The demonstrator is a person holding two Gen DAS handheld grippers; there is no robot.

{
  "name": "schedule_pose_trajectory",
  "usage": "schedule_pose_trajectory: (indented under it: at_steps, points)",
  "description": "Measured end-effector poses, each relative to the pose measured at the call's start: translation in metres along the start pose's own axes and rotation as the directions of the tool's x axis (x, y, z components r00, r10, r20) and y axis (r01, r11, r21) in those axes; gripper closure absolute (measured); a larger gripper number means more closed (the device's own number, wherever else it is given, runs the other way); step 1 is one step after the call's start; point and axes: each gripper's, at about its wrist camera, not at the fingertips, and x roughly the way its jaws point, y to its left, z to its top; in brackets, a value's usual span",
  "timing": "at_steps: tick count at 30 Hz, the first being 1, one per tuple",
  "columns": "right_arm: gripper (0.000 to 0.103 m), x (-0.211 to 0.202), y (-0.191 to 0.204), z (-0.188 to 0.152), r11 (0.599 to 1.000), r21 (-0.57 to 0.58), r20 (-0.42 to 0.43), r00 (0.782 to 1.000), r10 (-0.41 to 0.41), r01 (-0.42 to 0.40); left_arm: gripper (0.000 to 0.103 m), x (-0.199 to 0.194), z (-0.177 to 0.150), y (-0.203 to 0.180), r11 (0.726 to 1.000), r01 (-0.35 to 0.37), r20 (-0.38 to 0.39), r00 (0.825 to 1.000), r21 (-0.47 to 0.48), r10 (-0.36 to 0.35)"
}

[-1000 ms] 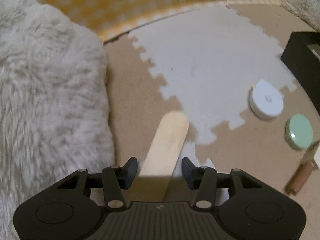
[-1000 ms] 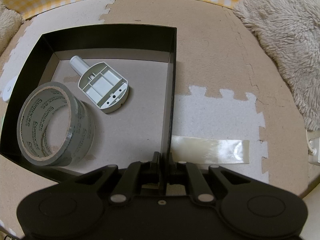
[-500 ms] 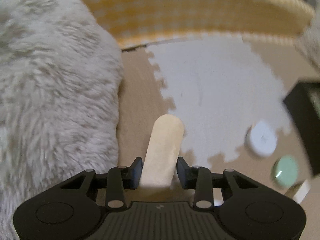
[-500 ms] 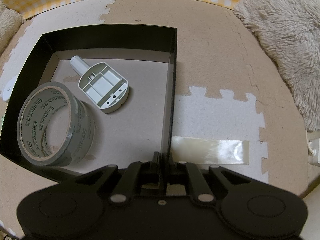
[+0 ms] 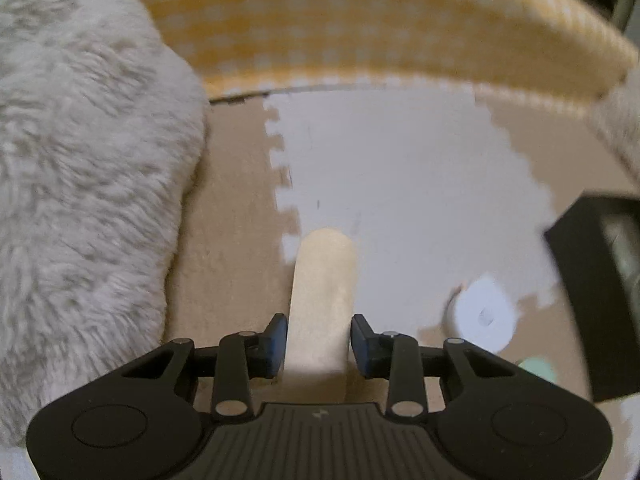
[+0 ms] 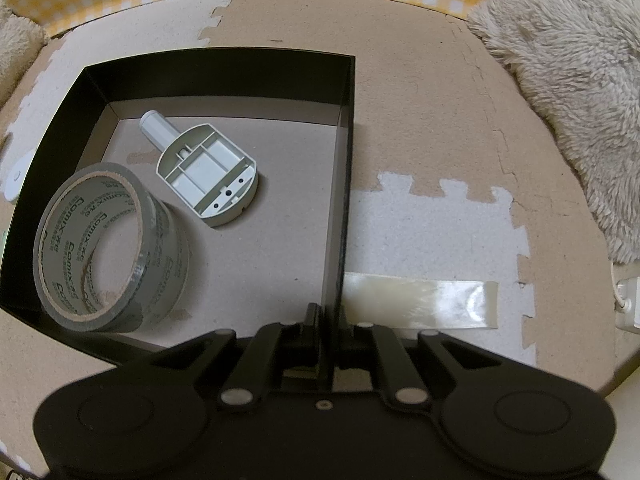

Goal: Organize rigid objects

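My left gripper (image 5: pixel 319 338) is shut on a flat wooden stick (image 5: pixel 323 284) that points forward over the foam mat. A white round disc (image 5: pixel 484 316) and a mint green lid (image 5: pixel 538 366) lie to its right, near the black box (image 5: pixel 592 280). My right gripper (image 6: pixel 325 320) is shut on the right wall of the black box (image 6: pixel 345 168). Inside the box lie a roll of clear tape (image 6: pixel 108 244) and a grey plastic part (image 6: pixel 208 172).
A fluffy white cushion (image 5: pixel 80 200) fills the left of the left wrist view; another cushion (image 6: pixel 568 92) lies right of the box. A yellow checked edge (image 5: pixel 360 24) bounds the mat at the back. A strip of tape (image 6: pixel 420 300) sticks to the mat.
My left gripper closed on the wooden stick and lifted it, swinging the view left. The disc and green lid shifted toward the lower right. The right gripper and box did not move.
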Motion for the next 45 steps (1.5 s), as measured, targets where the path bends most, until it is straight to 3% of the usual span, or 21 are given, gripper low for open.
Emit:
schedule_pose_trajectory:
  at_steps: [8,11,16,19,27,31,37,45]
  points:
    - [0.094,0.000,0.000,0.000,1.000,-0.001,0.000,1.000,0.000,0.000,0.067,0.012,-0.006,-0.009,0.991,-0.032,-0.029,0.999,0.127,0.036]
    - [0.094,0.000,0.000,0.000,1.000,0.000,0.000,1.000,0.001,-0.001,0.068,0.012,-0.005,-0.007,0.993,-0.024,-0.042,0.999,0.119,0.030]
    - [0.095,0.000,-0.001,0.000,1.000,0.000,0.002,1.000,0.005,-0.005,0.068,0.002,-0.004,-0.004,1.000,-0.015,-0.013,1.000,0.027,0.016]
    - [0.096,0.000,-0.002,0.000,1.000,0.001,0.001,1.000,0.007,-0.007,0.068,-0.011,0.002,0.000,0.998,0.018,0.041,0.999,-0.053,-0.015]
    - [0.096,-0.008,-0.007,0.000,1.000,0.027,0.032,0.999,0.014,-0.015,0.068,-0.044,0.011,-0.017,0.981,0.131,0.149,0.983,-0.142,-0.110]
    - [0.098,-0.008,-0.008,-0.001,0.999,0.028,0.031,0.999,0.023,-0.024,0.068,-0.062,0.013,-0.037,0.955,0.231,0.191,0.962,-0.188,-0.195]
    - [0.099,-0.009,-0.008,0.000,0.999,0.029,0.028,0.999,0.027,-0.028,0.068,-0.080,0.017,-0.084,0.894,0.388,0.246,0.910,-0.223,-0.333]
    - [0.099,-0.009,-0.008,0.001,0.999,0.032,0.028,0.999,0.032,-0.033,0.068,-0.070,0.020,-0.172,0.834,0.512,0.226,0.854,-0.204,-0.469]
